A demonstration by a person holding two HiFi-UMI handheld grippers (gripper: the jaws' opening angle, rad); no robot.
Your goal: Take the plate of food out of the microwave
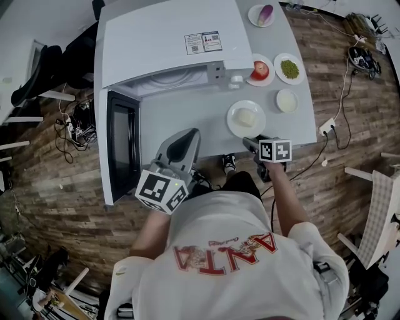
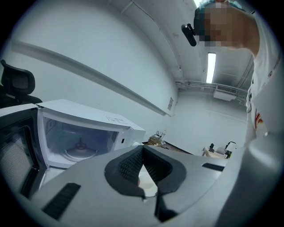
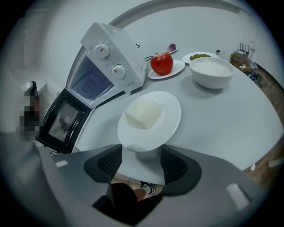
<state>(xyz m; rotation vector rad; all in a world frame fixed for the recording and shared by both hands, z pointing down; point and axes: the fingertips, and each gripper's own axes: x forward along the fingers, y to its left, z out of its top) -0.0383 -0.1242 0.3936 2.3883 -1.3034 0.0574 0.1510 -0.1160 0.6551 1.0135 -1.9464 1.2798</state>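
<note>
One microwave (image 1: 164, 44), its door (image 1: 123, 150) open. Four plates and one bowl (image 1: 287, 100) sit on the surface (image 1: 187, 111). The plate of food (image 3: 153, 122) lies outside the microwave, its near rim between the right gripper's (image 3: 141, 153) wide-apart jaws, not pinched. The left gripper's (image 2: 143, 148) jaws are together. The purple item (image 1: 266, 12) on the farthest plate (image 1: 255, 17) is hard to identify.

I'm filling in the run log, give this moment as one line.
plate: out, on table, food on it | microwave: door open, turntable bare | right tongs: open, at plate's rim | left tongs: shut, empty

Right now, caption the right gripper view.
Open right gripper at the plate of food on the table, near the open microwave.
</note>
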